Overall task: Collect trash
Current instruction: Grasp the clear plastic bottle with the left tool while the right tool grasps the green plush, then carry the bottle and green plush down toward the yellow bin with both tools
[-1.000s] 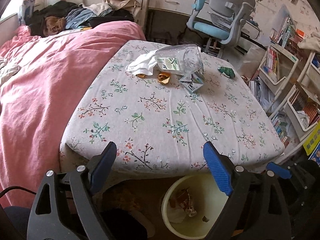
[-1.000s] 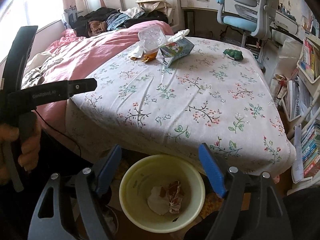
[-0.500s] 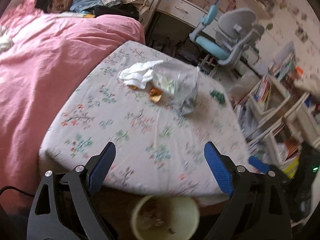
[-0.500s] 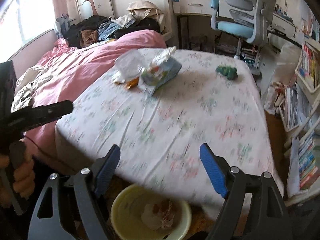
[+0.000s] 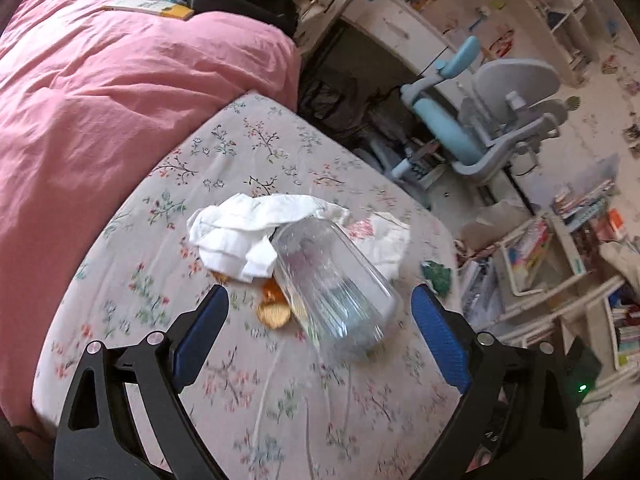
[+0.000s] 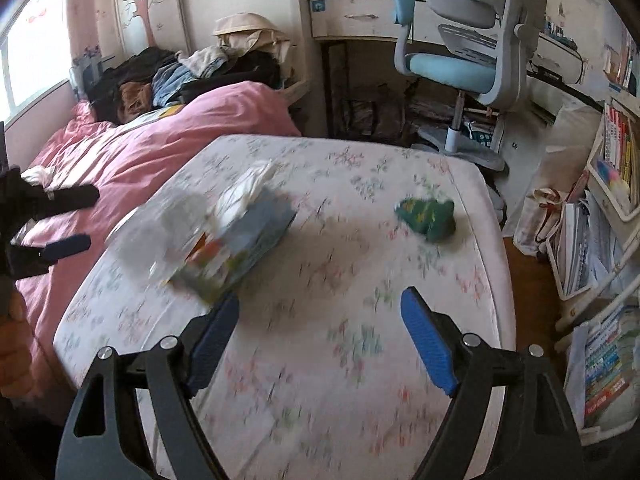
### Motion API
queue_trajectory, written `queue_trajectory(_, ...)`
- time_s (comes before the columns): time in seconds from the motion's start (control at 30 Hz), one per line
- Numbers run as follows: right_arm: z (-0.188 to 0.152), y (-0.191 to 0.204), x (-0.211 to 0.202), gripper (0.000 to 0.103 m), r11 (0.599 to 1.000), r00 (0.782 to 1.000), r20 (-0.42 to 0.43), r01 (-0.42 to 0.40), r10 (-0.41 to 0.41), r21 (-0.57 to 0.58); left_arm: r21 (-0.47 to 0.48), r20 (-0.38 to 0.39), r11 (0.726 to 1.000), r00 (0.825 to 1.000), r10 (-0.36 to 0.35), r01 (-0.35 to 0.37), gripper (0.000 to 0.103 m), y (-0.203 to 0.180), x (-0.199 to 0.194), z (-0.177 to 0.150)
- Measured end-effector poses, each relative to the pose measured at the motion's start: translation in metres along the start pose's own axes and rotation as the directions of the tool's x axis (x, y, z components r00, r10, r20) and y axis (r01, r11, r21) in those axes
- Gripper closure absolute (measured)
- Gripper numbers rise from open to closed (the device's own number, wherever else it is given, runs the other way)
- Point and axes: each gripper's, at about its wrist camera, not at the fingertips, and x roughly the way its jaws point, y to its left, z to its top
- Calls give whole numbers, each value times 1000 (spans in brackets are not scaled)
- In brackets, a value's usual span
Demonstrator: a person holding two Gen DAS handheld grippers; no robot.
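Note:
On the floral tablecloth (image 5: 248, 396) lies a clear plastic bottle (image 5: 336, 284) on its side, with crumpled white tissue (image 5: 244, 236) and orange peel scraps (image 5: 274, 310) beside it. My left gripper (image 5: 320, 320) is open and empty, hovering just above the bottle's near end. In the right wrist view the bottle (image 6: 172, 224), a tissue pack (image 6: 248, 240) and a small green wrapper (image 6: 426, 216) lie on the table, all blurred. My right gripper (image 6: 320, 328) is open and empty over the table's middle, apart from them. The left gripper (image 6: 60, 220) shows at that view's left edge.
A pink duvet (image 5: 100, 112) covers the bed left of the table, with piled clothes (image 6: 180, 72) behind. A blue and grey desk chair (image 6: 460, 60) and a desk stand beyond the table. Bookshelves (image 6: 612, 184) line the right side.
Both grippers have moved up and forward from above the yellow bin to over the table. The bin has dropped out of view. The left gripper now hovers by the bottle.

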Motion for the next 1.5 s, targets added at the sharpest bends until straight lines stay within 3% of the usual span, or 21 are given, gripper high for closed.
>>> queue_trajectory(0.13,12,17,18,24,999,999,12,-43,43,-29,-28,-47,999,999,20,-21,14,0,26,7)
queue_trajectory(0.23,14,45,28,23,988,995,8,-101,102,-118,-13,-62,999,997,48,-49,14,1,40,14)
queue_trajectory(0.33,6,80,32,23,947,985,-25,-170,170,-272,14,-93,995,991,96,-95,14,8,49,18)
queue_trajectory(0.37,1,91,28,23,924,983,-26,-178,180,-337,25,-105,994,988,112,-110,14,11,51,18)
queue_trajectory(0.47,-1,90,18,23,913,987,18,-142,161,-383,58,-133,989,981,142,-136,14,20,56,20)
queue_trajectory(0.57,11,55,16,20,954,993,51,-91,110,-287,124,-150,977,970,191,-173,14,24,60,18)
queue_trajectory(0.7,29,1,23,20,995,998,52,-30,35,-91,165,-159,973,969,187,-161,15,27,62,17)
queue_trajectory(0.83,35,-51,27,20,988,997,22,-70,67,137,199,-177,967,965,192,-156,30,27,66,16)
queue_trajectory(1.0,37,-55,32,20,994,1000,-6,21,-21,103,270,-123,939,959,255,-214,35,21,65,16)
queue_trajectory(1.17,41,-95,51,21,975,997,-54,70,-60,209,325,-98,915,954,284,-239,36,15,60,13)
queue_trajectory(1.23,41,-104,59,28,972,995,-72,85,-71,218,365,-80,894,948,308,-260,37,12,56,9)
queue_trajectory(1.27,40,-106,64,30,972,994,-82,83,-66,220,377,-80,890,948,308,-257,43,11,56,9)
queue_trajectory(1.37,40,-102,82,41,979,990,-123,95,-74,181,389,-102,892,951,290,-231,48,12,55,7)
queue_trajectory(1.5,39,-103,93,46,980,986,-130,122,-102,156,366,-123,910,959,256,-196,49,18,51,9)
